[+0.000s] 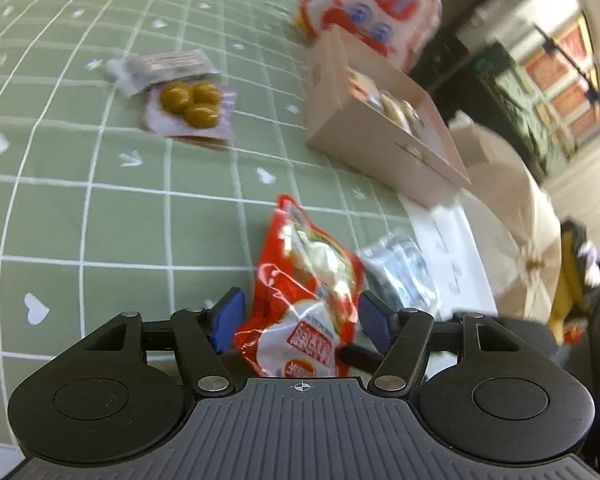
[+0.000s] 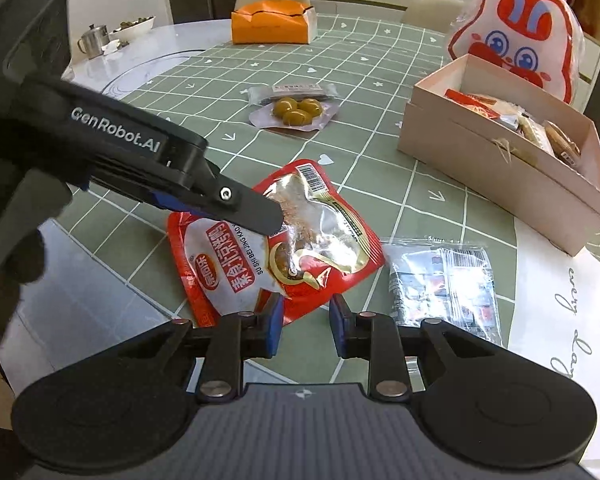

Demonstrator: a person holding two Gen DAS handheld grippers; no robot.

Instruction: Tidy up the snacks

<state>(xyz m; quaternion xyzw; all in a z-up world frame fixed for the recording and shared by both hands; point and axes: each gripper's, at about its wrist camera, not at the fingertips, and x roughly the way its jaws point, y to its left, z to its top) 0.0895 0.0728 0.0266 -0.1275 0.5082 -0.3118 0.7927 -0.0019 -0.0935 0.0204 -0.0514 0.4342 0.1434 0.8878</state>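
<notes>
The left tongs (image 1: 300, 316) are being held released, the blue pads standing clear on either side of the red pouch (image 1: 304, 292), which is lying between them without being pressed. In the right wrist view the same tongs are reaching in from nine o'clock, their tip resting over the pouch's middle. The right tongs (image 2: 305, 322) are being kept clenched on nothing, as narrow as they go; the pouch's near edge is lying just past the pads, towards eleven o'clock, and whether it is being touched cannot be told.

The pouch is lying flat on the bench (image 2: 380, 64), on its green checked cloth. Just beside it at three o'clock a clear packet (image 2: 444, 280) is lying. Further out, at two o'clock, the open box (image 2: 500, 168) is standing, already part-filled with snacks, and a rabbit bag (image 2: 516, 36) is leaning behind it. At twelve o'clock an olive pack (image 2: 296, 114) is lying against a grey bar (image 2: 292, 92); an orange box (image 2: 272, 26) is sitting at the far edge.

Judged from this, the pouch is not yet held, so it is probably about to be gripped for the box. Being slick and puffed, it could be squeezed out sideways if only a corner is caught. The clear packet could be nudged or pinched along with it. With both tongs crowded over one pouch, a collision is being risked.
</notes>
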